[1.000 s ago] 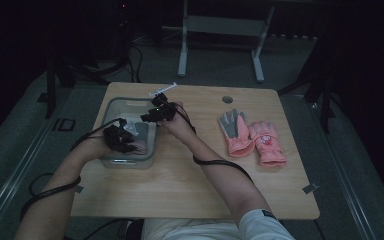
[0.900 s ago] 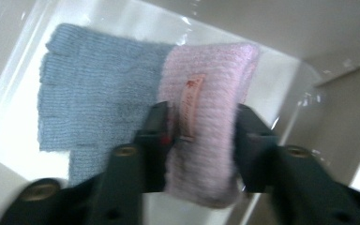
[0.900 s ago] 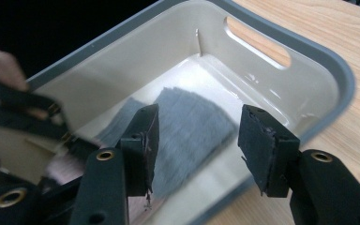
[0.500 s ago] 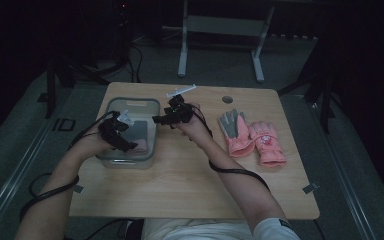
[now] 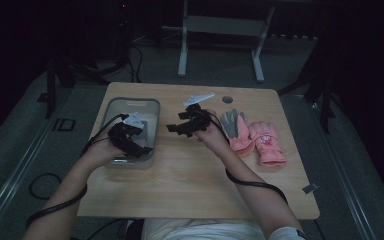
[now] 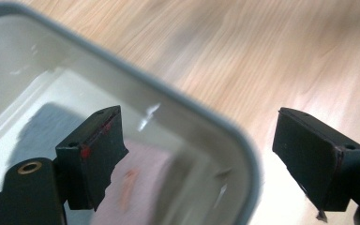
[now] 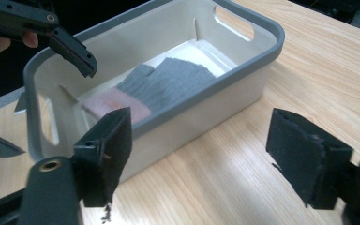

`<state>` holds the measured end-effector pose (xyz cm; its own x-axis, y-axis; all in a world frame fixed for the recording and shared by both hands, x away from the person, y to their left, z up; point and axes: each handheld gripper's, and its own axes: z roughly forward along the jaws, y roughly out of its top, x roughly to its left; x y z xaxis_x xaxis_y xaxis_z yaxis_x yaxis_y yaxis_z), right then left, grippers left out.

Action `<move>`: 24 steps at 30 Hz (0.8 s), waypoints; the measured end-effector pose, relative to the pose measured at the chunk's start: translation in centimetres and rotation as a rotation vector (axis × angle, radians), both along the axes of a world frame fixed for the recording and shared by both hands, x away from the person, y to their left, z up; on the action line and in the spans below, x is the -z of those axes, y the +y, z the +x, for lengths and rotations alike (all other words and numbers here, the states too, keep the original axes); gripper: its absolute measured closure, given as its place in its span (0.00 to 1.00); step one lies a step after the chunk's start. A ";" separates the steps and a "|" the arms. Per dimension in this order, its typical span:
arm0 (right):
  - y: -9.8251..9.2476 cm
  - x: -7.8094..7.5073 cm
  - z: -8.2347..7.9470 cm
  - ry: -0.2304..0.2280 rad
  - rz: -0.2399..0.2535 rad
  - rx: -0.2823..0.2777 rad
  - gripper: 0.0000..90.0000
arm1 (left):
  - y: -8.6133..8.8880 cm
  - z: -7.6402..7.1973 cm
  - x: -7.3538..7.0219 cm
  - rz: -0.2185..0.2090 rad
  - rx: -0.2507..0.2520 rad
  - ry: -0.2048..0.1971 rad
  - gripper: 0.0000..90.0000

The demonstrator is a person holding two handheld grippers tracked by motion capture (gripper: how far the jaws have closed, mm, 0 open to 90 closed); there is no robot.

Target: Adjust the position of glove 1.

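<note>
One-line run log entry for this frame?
left tongs: open, empty, above bin | right tongs: open, empty, beside bin | grey glove: in bin | pink gloves: on table

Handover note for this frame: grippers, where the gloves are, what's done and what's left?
Left gripper: open, nothing held, above the near end of the bin; its jaws have just been opening.
Right gripper: open, nothing held, over bare table between bin and the gloves outside; jaws have just been opening too.
Grey glove with a pink cuff: lies flat in the bin.
Grey-palmed pink glove and pink glove: side by side on the table, on the person's right.
Done: one glove is in the bin.
Left, probably: bin the other two.
</note>
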<state>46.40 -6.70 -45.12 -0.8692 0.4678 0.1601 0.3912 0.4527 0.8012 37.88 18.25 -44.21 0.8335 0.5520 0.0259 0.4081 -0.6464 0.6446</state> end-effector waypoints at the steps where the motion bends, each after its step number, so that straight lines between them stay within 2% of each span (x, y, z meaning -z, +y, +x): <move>1: -0.9 0.0 -0.5 -0.028 0.016 0.005 0.20 | -0.7 -0.3 -0.2 -0.013 0.011 -0.001 0.18; 5: -1.9 -0.1 -1.1 -0.041 0.022 -0.002 0.17 | -2.3 -1.0 -0.1 -0.034 0.069 0.001 0.18; 7: -2.8 -0.2 -1.6 -0.052 0.009 -0.007 0.16 | -3.2 -1.4 0.1 -0.030 0.093 0.001 0.18; 8: -3.2 -0.3 -1.8 -0.054 0.000 -0.005 0.16 | -4.2 -2.0 0.3 -0.039 0.132 0.003 0.18; 10: -4.1 -0.3 -2.1 -0.055 0.010 -0.001 0.16 | -5.1 -2.6 0.4 -0.036 0.159 0.001 0.18; 14: -5.3 -0.3 -2.4 -0.052 0.029 0.004 0.16 | -6.1 -3.3 0.6 -0.056 0.182 0.015 0.18; 15: -5.9 -0.3 -2.5 -0.051 0.022 0.009 0.16 | -6.8 -3.8 0.9 -0.053 0.190 0.010 0.18; 17: -6.6 -0.4 -2.6 -0.017 0.003 0.012 0.16 | -7.1 -4.0 1.1 -0.046 0.192 0.004 0.17; 19: -7.0 -0.3 -2.6 -0.012 0.002 0.015 0.16 | -7.8 -4.5 1.6 -0.035 0.199 0.007 0.15; 21: -8.0 -0.2 -2.7 0.003 0.005 0.031 0.15 | -8.6 -5.0 2.4 -0.035 0.210 0.009 0.08; 23: -8.4 -0.1 -2.7 0.006 0.007 0.036 0.15 | -8.8 -5.0 2.7 -0.038 0.208 0.017 0.06; 24: -8.4 -0.1 -2.7 0.006 0.007 0.036 0.15 | -8.8 -5.0 2.7 -0.038 0.208 0.017 0.02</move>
